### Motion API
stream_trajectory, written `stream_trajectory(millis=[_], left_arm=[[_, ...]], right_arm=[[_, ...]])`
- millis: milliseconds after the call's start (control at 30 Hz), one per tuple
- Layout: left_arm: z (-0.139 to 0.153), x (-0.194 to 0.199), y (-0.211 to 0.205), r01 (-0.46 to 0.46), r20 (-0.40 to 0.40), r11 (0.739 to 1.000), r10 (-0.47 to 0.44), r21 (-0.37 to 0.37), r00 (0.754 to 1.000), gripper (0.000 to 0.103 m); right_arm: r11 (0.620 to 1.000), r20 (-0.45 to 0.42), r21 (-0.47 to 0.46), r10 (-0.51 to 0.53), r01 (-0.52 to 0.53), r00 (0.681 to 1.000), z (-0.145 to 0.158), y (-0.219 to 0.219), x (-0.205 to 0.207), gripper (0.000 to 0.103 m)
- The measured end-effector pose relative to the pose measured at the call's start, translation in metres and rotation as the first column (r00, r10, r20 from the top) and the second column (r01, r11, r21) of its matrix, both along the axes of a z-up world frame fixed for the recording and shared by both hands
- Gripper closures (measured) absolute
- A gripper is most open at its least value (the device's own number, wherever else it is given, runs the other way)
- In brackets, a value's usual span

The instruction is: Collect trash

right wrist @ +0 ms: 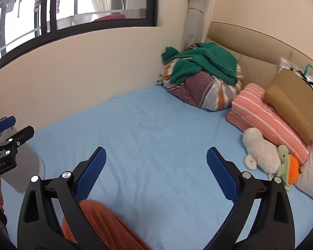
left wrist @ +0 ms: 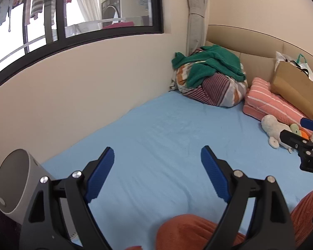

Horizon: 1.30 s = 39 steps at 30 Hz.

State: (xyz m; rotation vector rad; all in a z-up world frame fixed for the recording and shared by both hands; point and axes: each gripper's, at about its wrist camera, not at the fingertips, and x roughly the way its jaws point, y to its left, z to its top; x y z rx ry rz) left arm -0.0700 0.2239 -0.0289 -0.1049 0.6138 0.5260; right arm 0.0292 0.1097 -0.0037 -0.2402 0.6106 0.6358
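Orange-clad knees sit just under both spread, empty grippers: left gripper, right gripper. Left of the fingers stands a white bin; far right, a brown paper bag. No trash is plainly visible; grabbing the plush toy by mistake seems the risk.

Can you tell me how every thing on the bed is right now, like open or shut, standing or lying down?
Left gripper: jaws open, holding nothing.
Right gripper: jaws open, holding nothing.
Paper bag: open at the top, leaning on the headboard.
Pink quilt: folded, under the bag.
Green blanket: crumpled on the striped bundle.
White plush: lying on its side.
Bin: tipped toward the camera, mouth open.
Sheet: spread flat.
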Motion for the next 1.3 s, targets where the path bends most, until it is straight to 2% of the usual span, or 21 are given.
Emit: stream_trajectory(millis=[233, 467, 767, 1300], left_arm=[[0.005, 0.034, -0.056, 0.108, -0.004, 0.994, -0.108, 0.002, 0.994, 0.018], [0.004, 0.049, -0.085, 0.144, -0.03, 0.989, -0.144, -0.014, 0.989, 0.015], [-0.005, 0.059, -0.094, 0.138, -0.079, 0.99, -0.139, -0.009, 0.987, 0.015], [-0.009, 0.064, -0.095, 0.142, -0.101, 0.99, -0.141, 0.002, 0.985, 0.015]], right_arm=[[0.985, 0.037, -0.031, -0.169, 0.17, 0.985, 0.006, -0.088, 0.006, 0.009], [0.977, 0.007, -0.025, -0.211, 0.211, 0.977, 0.008, -0.131, 0.011, 0.009], [0.975, -0.01, -0.019, -0.223, 0.223, 0.975, 0.004, -0.142, 0.016, 0.009], [0.971, -0.018, -0.016, -0.24, 0.24, 0.971, 0.003, -0.145, 0.018, 0.009]])
